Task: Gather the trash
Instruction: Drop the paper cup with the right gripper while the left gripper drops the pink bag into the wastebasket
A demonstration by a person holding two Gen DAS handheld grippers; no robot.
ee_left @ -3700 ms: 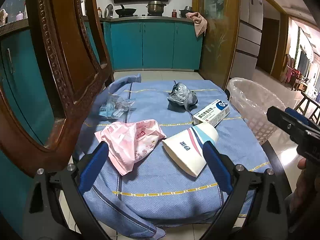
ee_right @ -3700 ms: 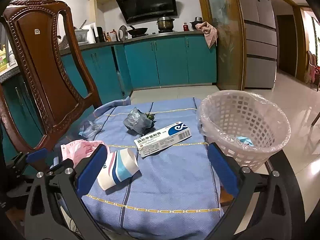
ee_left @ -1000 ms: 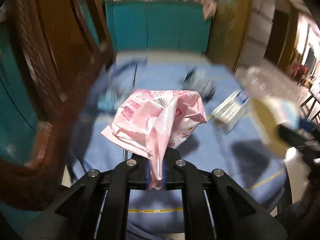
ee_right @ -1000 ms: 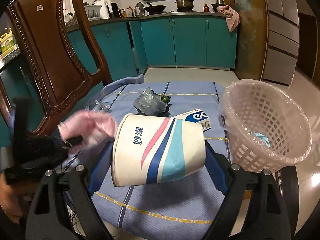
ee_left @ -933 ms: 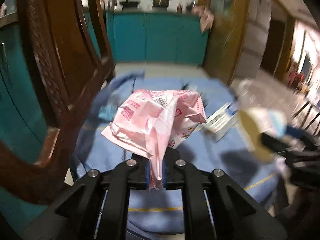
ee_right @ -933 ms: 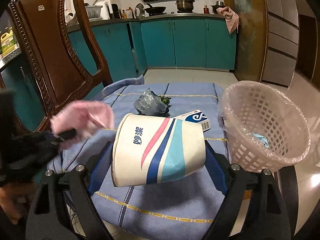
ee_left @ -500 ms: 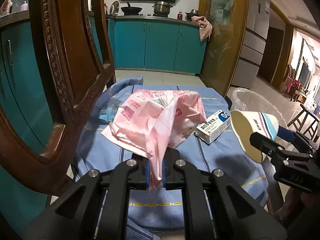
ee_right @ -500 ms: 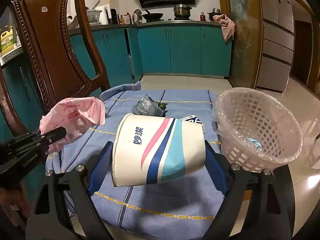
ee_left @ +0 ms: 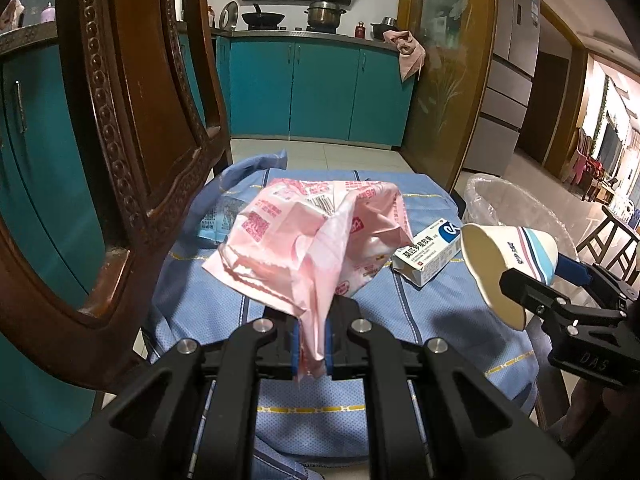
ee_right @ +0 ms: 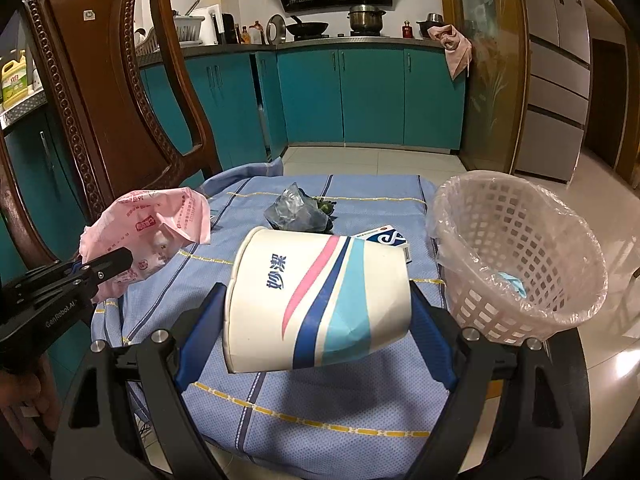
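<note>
My left gripper (ee_left: 312, 340) is shut on a crumpled pink plastic wrapper (ee_left: 308, 236) and holds it above the blue tablecloth (ee_left: 420, 332). The wrapper also shows at the left of the right wrist view (ee_right: 152, 232). My right gripper (ee_right: 316, 320) is shut on a white paper cup with pink and blue stripes (ee_right: 320, 300), held on its side above the cloth; the cup shows in the left wrist view (ee_left: 508, 260). A lined white trash basket (ee_right: 516, 256) stands at the table's right with a blue scrap inside. A white-blue medicine box (ee_left: 428, 256) and a grey crumpled bag (ee_right: 296, 212) lie on the cloth.
A carved wooden chair back (ee_left: 132, 140) stands close on the left (ee_right: 112, 92). A clear blue-printed packet (ee_left: 218, 220) lies by the chair. Teal kitchen cabinets (ee_right: 360, 100) are behind. The table's dark edge (ee_right: 568, 360) shows beside the basket.
Both grippers closed on their items and lifted them off the cloth: left on the pink wrapper, right on the paper cup. In the last half second both hold steady, drifting slightly.
</note>
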